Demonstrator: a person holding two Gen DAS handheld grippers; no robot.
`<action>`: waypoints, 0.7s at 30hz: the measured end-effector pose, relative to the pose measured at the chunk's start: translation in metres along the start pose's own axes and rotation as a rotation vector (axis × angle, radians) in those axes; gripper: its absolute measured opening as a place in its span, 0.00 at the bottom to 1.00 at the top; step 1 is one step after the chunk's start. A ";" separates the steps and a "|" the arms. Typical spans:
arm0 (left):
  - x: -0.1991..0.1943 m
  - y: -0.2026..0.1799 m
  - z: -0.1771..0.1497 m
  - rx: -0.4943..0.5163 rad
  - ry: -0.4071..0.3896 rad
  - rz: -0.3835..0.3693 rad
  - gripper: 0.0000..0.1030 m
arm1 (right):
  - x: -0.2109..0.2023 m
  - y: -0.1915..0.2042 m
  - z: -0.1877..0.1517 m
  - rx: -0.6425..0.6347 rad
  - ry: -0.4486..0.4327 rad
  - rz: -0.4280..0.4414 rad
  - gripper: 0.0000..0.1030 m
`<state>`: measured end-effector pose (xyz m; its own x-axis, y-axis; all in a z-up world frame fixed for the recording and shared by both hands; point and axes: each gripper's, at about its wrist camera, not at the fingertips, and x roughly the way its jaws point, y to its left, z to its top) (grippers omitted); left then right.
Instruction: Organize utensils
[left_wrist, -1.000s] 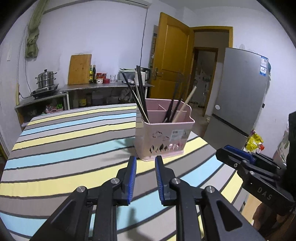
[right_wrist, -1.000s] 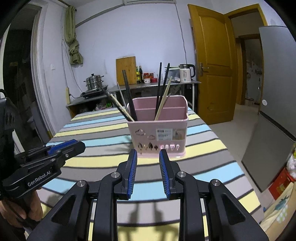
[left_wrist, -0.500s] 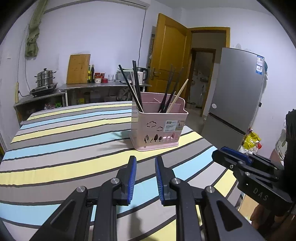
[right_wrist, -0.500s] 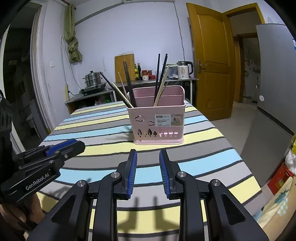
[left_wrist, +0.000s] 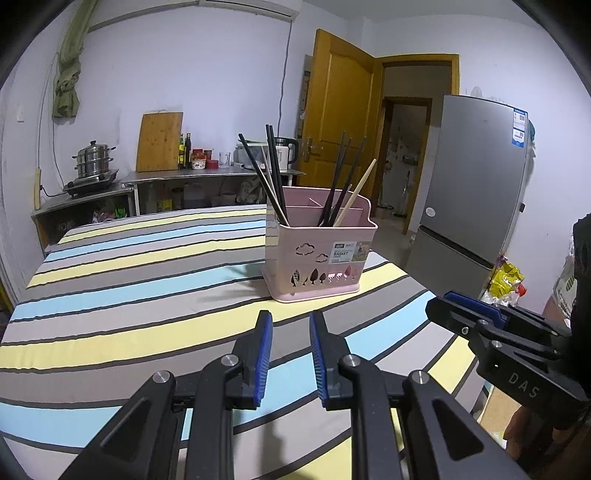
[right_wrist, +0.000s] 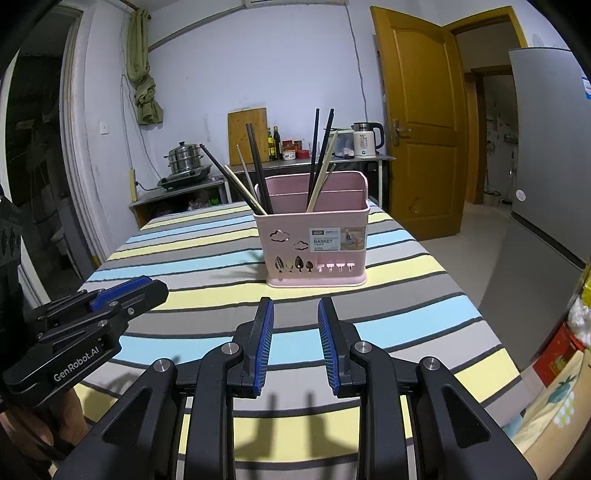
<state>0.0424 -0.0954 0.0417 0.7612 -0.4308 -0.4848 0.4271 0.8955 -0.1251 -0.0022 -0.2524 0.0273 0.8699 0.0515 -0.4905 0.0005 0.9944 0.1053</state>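
Both the left gripper (left_wrist: 290, 325) and right gripper (right_wrist: 295, 312) hover with jaws parted and empty, near the pink basket (right_wrist: 312, 243) of chopsticks (right_wrist: 258, 171) on the striped counter (right_wrist: 192, 258).

Basket (right_wrist: 314, 240): smooth matt pink plastic. Chopsticks (right_wrist: 258, 173): glossy black and pale wood. Table (right_wrist: 184, 266): striped woven cloth cover. Tongs (right_wrist: 295, 332): matt black plastic, ribbed blue pads.

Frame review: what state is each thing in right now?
pink basket: upright on the striped table
chopsticks: standing tilted inside basket
left gripper: open, empty
right gripper: open, empty
yellow door: open
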 end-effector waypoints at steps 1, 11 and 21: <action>0.000 0.000 0.000 0.000 -0.001 0.001 0.20 | 0.000 0.000 0.000 0.000 -0.001 0.000 0.25; 0.001 0.001 0.000 0.000 0.002 0.001 0.20 | -0.002 0.003 -0.001 -0.004 -0.002 0.000 0.25; 0.001 0.000 0.000 -0.005 0.003 0.002 0.20 | -0.003 0.004 -0.002 -0.003 0.000 -0.001 0.25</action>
<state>0.0432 -0.0956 0.0407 0.7603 -0.4290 -0.4877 0.4236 0.8967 -0.1284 -0.0054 -0.2488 0.0274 0.8697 0.0506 -0.4909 -0.0001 0.9947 0.1024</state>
